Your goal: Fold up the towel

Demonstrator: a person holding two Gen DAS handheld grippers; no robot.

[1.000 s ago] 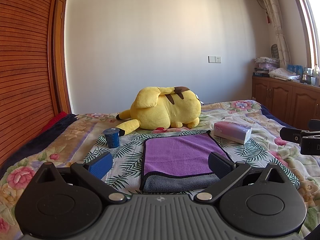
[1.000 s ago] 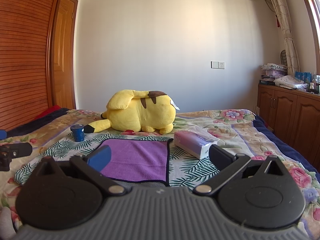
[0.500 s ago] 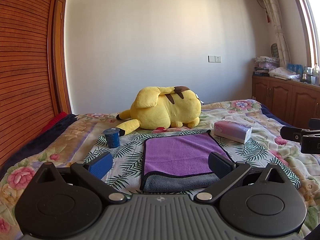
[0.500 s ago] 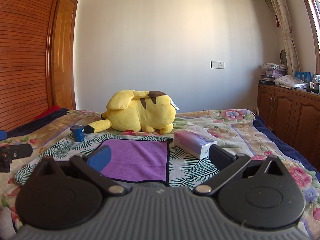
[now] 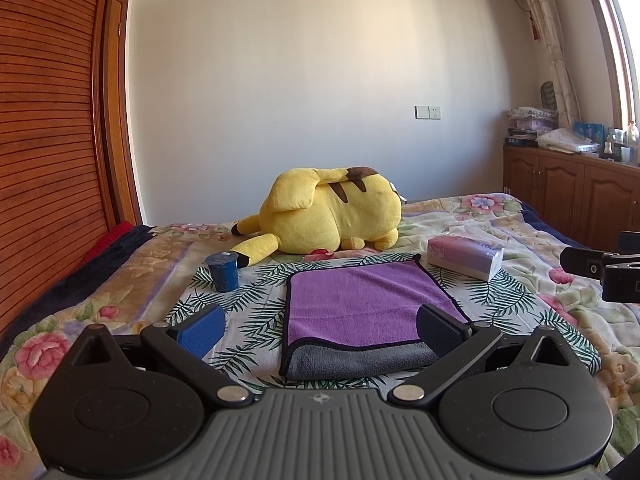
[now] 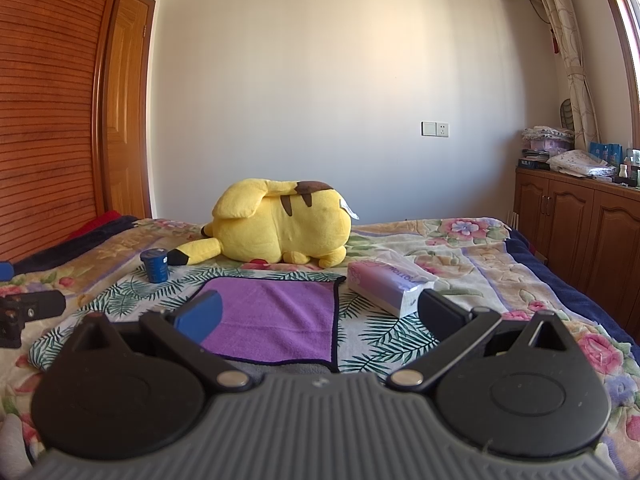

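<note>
Towel (image 5: pixel 366 300) lies folded on bed (image 5: pixel 520 312) beside blue cup (image 5: pixel 224 272), contents unseen

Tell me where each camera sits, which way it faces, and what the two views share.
Left wrist: on the left gripper, low over the bed, facing the far wall; towel dead ahead; its own open fingers show, and the right gripper's tip at the right edge.
Right wrist: on the right gripper, further right, same heading; towel left of centre; its own open fingers show, and the left gripper's tip at the left edge.
Shared: towel, plush, cup, tissue pack.
</note>
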